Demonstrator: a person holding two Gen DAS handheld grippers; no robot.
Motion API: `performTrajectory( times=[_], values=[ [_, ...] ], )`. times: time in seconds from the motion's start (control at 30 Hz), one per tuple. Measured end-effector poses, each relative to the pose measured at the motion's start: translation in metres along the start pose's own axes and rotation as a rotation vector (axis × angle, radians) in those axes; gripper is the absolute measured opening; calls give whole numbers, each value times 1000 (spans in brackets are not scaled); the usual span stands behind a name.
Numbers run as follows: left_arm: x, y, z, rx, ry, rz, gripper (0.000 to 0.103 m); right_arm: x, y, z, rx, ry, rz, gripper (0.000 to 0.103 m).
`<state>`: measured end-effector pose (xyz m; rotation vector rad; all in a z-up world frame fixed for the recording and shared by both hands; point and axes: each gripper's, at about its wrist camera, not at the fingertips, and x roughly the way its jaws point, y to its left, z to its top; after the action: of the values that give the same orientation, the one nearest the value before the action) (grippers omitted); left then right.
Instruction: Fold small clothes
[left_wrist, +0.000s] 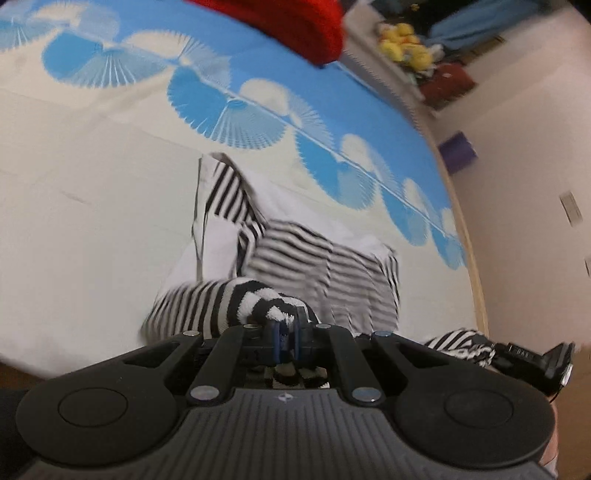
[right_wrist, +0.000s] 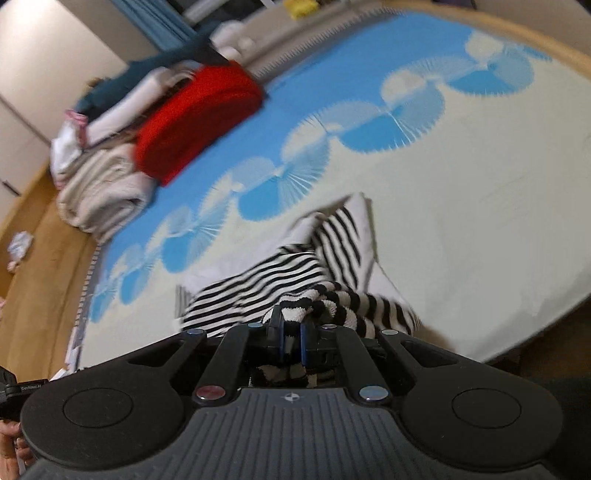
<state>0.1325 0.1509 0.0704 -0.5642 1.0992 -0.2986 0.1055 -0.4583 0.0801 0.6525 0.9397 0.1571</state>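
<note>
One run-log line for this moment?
left gripper: shut on striped garment | right gripper: shut on striped garment | surface: bed sheet

the striped garment (left_wrist: 295, 258) is soft knit cloth, its pinched edge looped like terry. the bedsheet (left_wrist: 92, 184) is smooth matt cloth. the left gripper (left_wrist: 286, 332) and right gripper (right_wrist: 291, 332) are matt black plastic, ribbed, with shiny metal pins. the red blanket (right_wrist: 195, 118) looks fleecy, though blurred. the floor (right_wrist: 40, 258) is smooth wood.
</note>
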Motion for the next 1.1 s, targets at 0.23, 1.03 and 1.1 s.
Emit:
performTrajectory(
  times=[0.23,1.03,1.1],
  values=[
    [110,64,94,-274,44,12,36,129,-21,75,4,38,-105,20],
    [143,-7,60,416,-25,306,72,172,18,41,-739,18,-203,60],
    [150,-13,61,445,-38,328,70,178,24,38,-789,9,-209,60]
  ],
)
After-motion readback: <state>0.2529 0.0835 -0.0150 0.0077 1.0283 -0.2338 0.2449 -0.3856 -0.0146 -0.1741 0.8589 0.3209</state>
